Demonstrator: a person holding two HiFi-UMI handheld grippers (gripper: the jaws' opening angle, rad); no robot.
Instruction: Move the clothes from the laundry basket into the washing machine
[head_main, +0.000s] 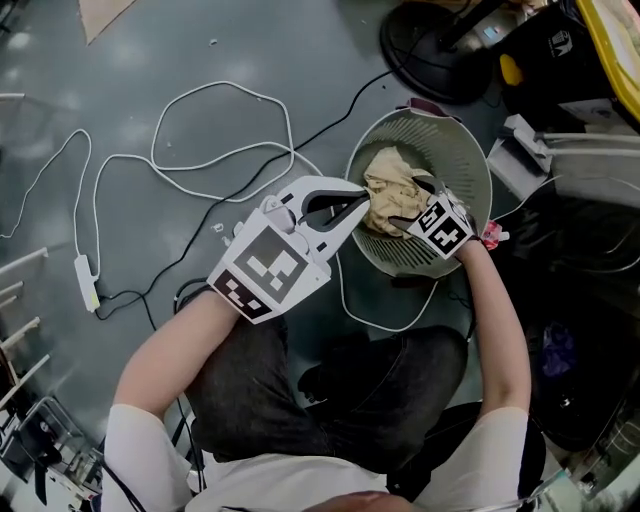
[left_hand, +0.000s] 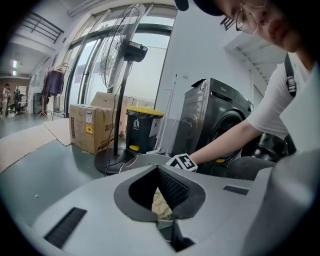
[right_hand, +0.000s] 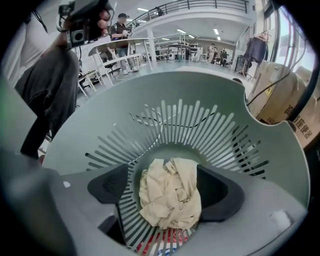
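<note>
A pale green slatted laundry basket (head_main: 472, 150) stands on the floor with a crumpled beige cloth (head_main: 388, 188) in its bottom. My right gripper (head_main: 405, 205) reaches steeply down into it. In the right gripper view the jaws stand open on either side of the beige cloth (right_hand: 170, 192), above the basket wall (right_hand: 175, 100). The right gripper (right_hand: 167, 195) does not press on the cloth. My left gripper (head_main: 362, 197) hovers at the basket's left rim with its tips together and nothing seen between them. In its own view the left gripper (left_hand: 160, 172) is shut, and the dark washing machine (left_hand: 215, 125) stands beyond.
White cable (head_main: 220, 160) and black cable loop over the floor left of the basket. A fan base (head_main: 435, 40) sits behind it. A cardboard box (left_hand: 92, 127) and a yellow-lidded bin (left_hand: 142, 130) stand by the machine. Something red and blue (right_hand: 165, 245) shows through the basket's slats.
</note>
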